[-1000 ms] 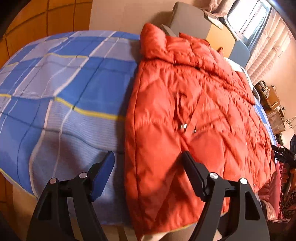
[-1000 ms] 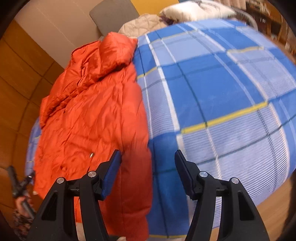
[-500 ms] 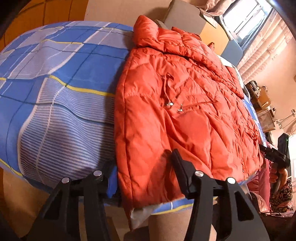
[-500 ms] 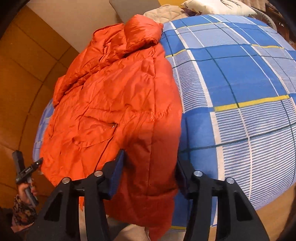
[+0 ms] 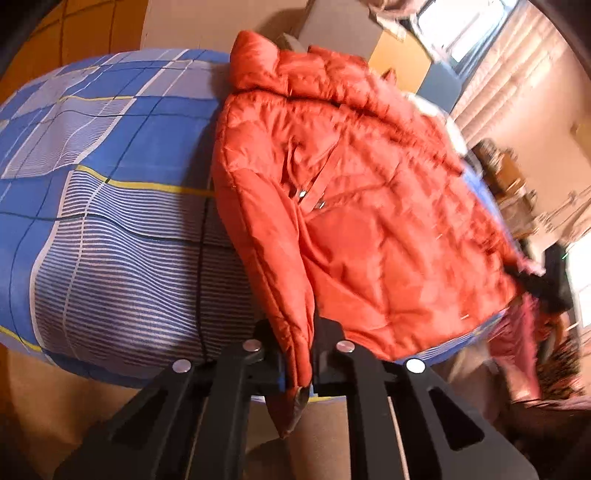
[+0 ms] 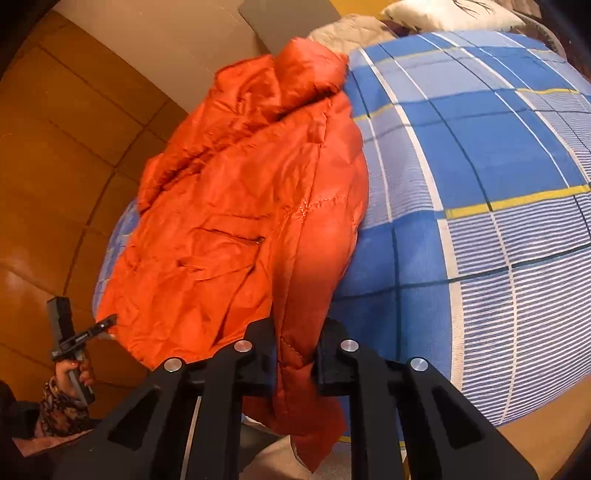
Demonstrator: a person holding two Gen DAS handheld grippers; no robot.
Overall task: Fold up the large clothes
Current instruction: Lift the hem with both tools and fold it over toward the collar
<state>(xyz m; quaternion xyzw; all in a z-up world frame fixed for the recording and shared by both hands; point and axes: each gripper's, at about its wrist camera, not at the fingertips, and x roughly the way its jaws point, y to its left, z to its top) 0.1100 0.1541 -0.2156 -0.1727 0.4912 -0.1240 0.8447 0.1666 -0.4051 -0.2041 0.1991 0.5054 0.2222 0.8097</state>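
An orange quilted jacket (image 5: 362, 206) lies front up on a bed with a blue checked sheet (image 5: 110, 206), its hood toward the far wall. My left gripper (image 5: 297, 354) is closing, its jaws pinched on one corner of the jacket's hem at the bed's near edge. The right wrist view shows the same jacket (image 6: 229, 206) with its other hem corner drawn off the bed. There my right gripper (image 6: 295, 360) is closing too, and its pads squeeze that bunched orange fabric. The far left gripper (image 6: 79, 336) shows small at the right wrist view's lower left, in a hand.
The blue sheet (image 6: 480, 206) stretches wide beside the jacket. A pillow (image 6: 454, 14) and a beige quilt lie at the bed's head. Wooden floor (image 6: 55, 177) runs along the bed. A window with curtains (image 5: 491, 55) and cluttered shelves stand beyond.
Both grippers moved in to the jacket's hem at the bed edge and went from wide open to pinched on its two lower corners, which now lift slightly off the sheet.
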